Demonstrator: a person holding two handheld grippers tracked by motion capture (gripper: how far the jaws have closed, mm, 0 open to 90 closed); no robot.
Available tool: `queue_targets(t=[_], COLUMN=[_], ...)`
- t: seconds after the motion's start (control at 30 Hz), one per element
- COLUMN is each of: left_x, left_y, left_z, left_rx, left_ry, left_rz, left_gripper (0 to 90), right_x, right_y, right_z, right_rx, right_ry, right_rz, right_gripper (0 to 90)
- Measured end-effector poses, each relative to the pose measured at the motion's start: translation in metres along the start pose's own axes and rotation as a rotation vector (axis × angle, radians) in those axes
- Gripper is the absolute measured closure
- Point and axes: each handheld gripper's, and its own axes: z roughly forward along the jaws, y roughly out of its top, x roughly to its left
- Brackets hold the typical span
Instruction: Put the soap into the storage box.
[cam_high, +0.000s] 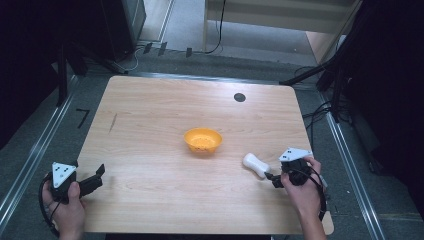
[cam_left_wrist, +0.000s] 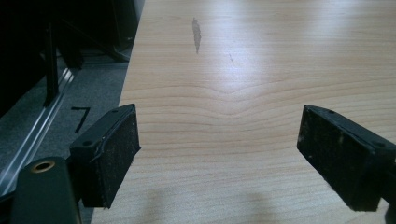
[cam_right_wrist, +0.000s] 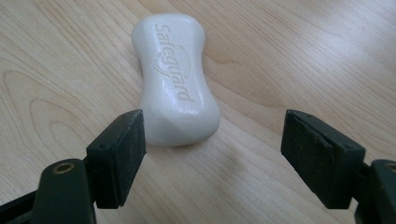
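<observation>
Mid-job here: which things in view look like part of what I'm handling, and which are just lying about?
Likely in play:
- white soap bar, lying on the table just ahead of the open right gripper
- orange bowl, mid-table

Just there:
- dark round spot at the far edge
- dark streak in the wood
- left gripper, open over bare wood

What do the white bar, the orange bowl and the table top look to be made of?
The white bar: soap, a smooth waxy moulded block with "Safeguard" embossed. The orange bowl: probably plastic, with an even bright colour and a thin rim. The table top: light wood or wood-look laminate, with visible grain and a soft sheen.
</observation>
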Motion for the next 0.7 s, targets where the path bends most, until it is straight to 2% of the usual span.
queue_targets(t=[0.3,0.7], left_x=[0.000,0.000], left_y=[0.000,0.000], left_z=[0.000,0.000], left_rx=[0.000,0.002], left_ry=[-0.001,-0.003], left_rz=[-0.001,-0.003], left_gripper=[13.3,13.3], right_x=[0.001,0.004], right_y=[0.013,0.033], right_z=[0.006,0.022], right_rx=[0.033,0.140], right_ry=[0.036,0.086], right_rz=[-0.012,0.016], right_gripper=[23.0,23.7])
